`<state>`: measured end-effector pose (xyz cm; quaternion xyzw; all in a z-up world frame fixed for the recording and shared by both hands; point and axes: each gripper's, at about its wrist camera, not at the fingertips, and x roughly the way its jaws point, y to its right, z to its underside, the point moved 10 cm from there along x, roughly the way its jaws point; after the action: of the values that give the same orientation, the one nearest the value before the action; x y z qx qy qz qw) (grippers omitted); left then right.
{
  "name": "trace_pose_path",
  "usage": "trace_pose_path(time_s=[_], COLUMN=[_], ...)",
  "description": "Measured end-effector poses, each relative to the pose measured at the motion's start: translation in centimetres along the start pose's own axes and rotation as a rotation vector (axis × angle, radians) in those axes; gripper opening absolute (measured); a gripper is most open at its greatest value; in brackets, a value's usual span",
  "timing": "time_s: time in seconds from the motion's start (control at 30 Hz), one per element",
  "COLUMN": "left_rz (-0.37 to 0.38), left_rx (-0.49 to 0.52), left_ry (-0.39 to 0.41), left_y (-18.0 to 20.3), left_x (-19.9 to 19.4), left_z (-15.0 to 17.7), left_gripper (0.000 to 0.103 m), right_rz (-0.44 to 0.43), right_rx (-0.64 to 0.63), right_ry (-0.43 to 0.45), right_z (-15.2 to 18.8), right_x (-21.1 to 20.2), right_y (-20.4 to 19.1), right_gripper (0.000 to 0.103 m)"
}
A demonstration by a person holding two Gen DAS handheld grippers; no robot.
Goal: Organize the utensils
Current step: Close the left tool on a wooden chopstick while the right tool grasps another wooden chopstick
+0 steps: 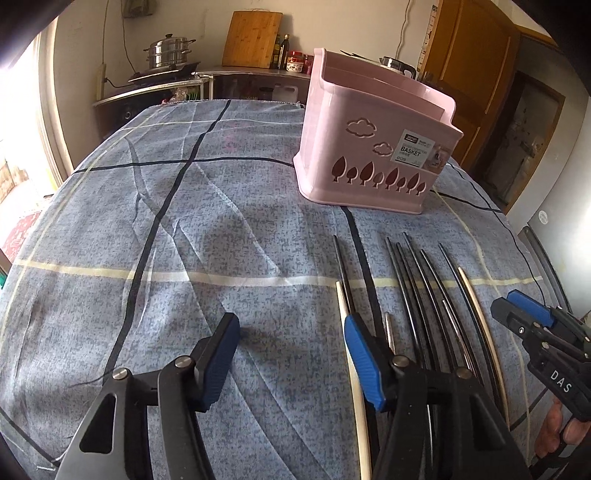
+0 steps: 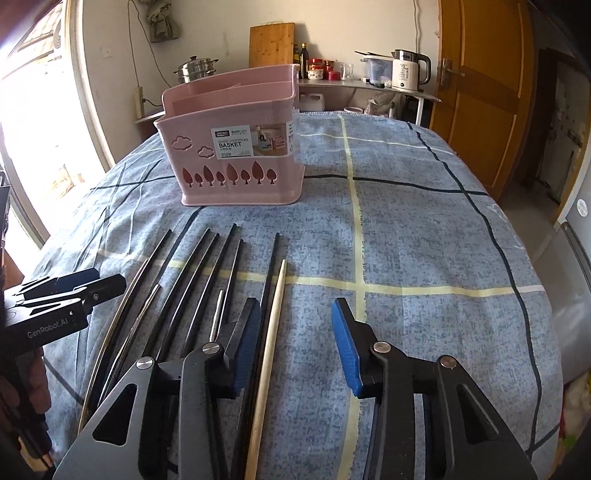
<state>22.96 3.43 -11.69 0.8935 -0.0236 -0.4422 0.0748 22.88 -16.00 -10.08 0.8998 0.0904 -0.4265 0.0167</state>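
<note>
Hovering hand-held grippers (both agape) above chopsticks (image 2: 207, 280)

Bright daylight is pouring in through a window (image 2: 33, 122) on the left, washing out its frame. A blue checked cloth (image 2: 424, 229) is covering the table. Against the pale back wall (image 2: 221, 33) a bamboo cutting board (image 2: 271, 44) is leaning, a steel steamer pot (image 1: 168, 51) is sitting on a stove, and a white kettle (image 2: 406, 70) is standing on a shelf. A wooden door (image 2: 480, 92) is hanging to the right.

Checked tablecloth (image 2: 424, 229), pink basket (image 2: 229, 147) (upright), chopsticks (image 2: 207, 280)
</note>
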Motion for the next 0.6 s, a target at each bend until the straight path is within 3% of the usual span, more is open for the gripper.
trace_pose_path(time_s=[0.6], left_rz=[-0.091], left_rx=[0.099], left_ry=[-0.017], left_y=[1.4], left_x=[2.5], left_z=[-2.0], left_gripper=[0.059], right_rz=[-0.006], right_rx=[0.021], right_ry=[-0.065], right_z=[-0.2], right_x=[2.4], right_y=[0.2], right_gripper=[0.036])
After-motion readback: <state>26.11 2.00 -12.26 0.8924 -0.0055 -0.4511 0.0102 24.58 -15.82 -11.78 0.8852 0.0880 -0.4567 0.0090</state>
